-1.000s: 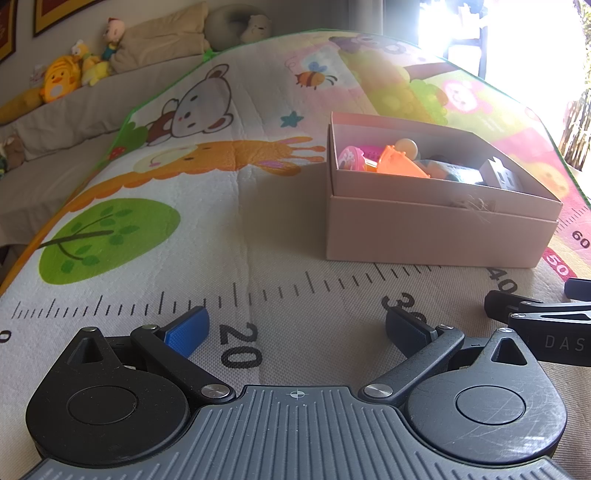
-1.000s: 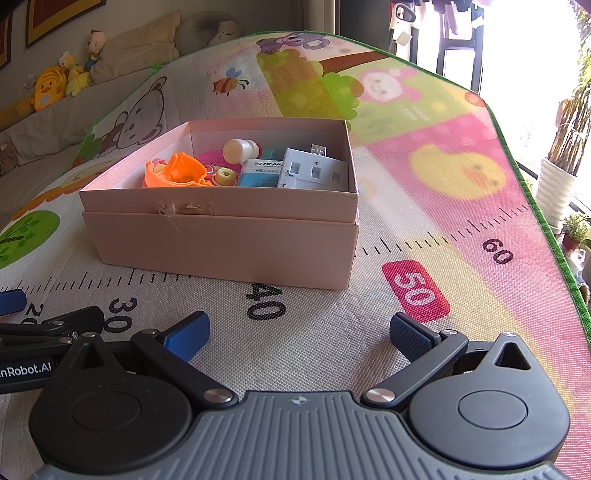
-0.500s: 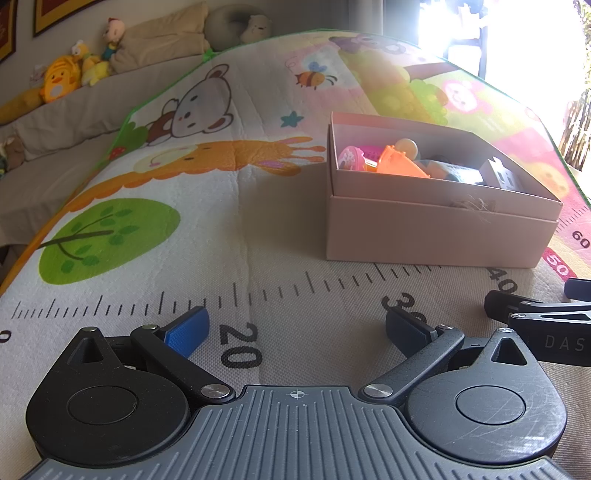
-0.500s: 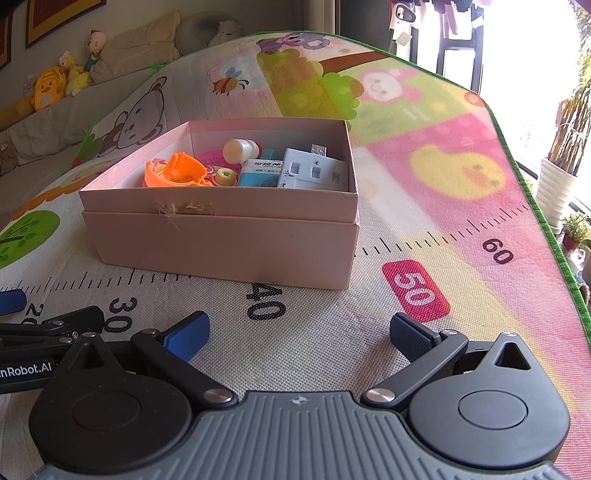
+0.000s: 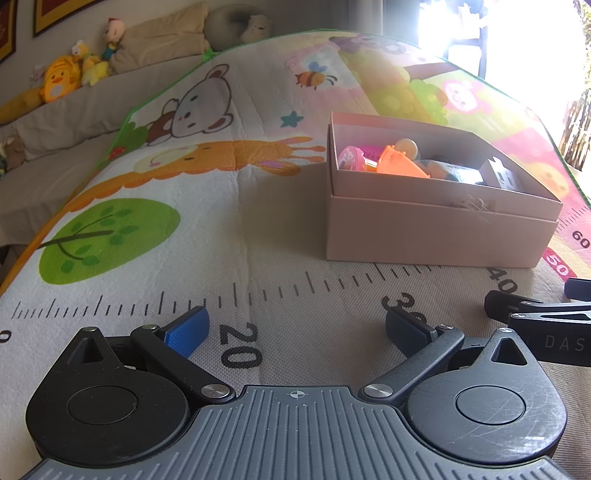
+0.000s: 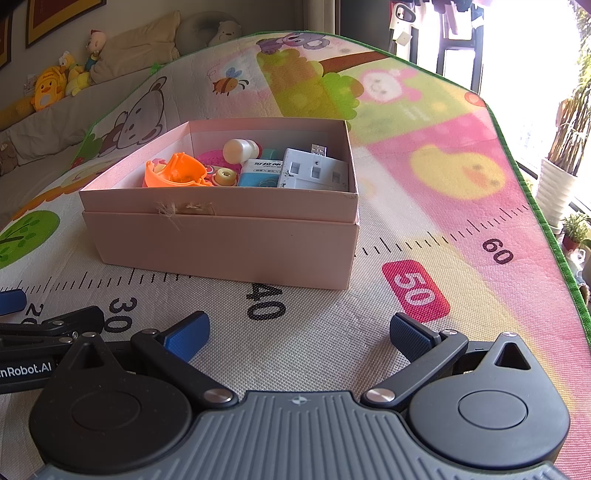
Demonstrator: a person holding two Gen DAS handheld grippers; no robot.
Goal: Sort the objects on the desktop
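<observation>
While both hand-held grippers, left (image 5: pixel 297 328) and right (image 6: pixel 299 332), rest splayed and empty on the play mat (image 6: pixel 424 177), the pink box (image 6: pixel 221 236) holds what looks like an orange toy (image 6: pixel 177 173).

Strong daylight pours in from the window (image 5: pixel 491 33) at one o'clock, blowing out that corner and washing the mat (image 5: pixel 406 92) with haze. The box (image 5: pixel 424 229) casts a soft shadow toward nine o'clock. Fisheye bending curves the edges; the centre stays sharp.

Box (image 6: pixel 221 243) contents half hidden behind its near wall.
</observation>
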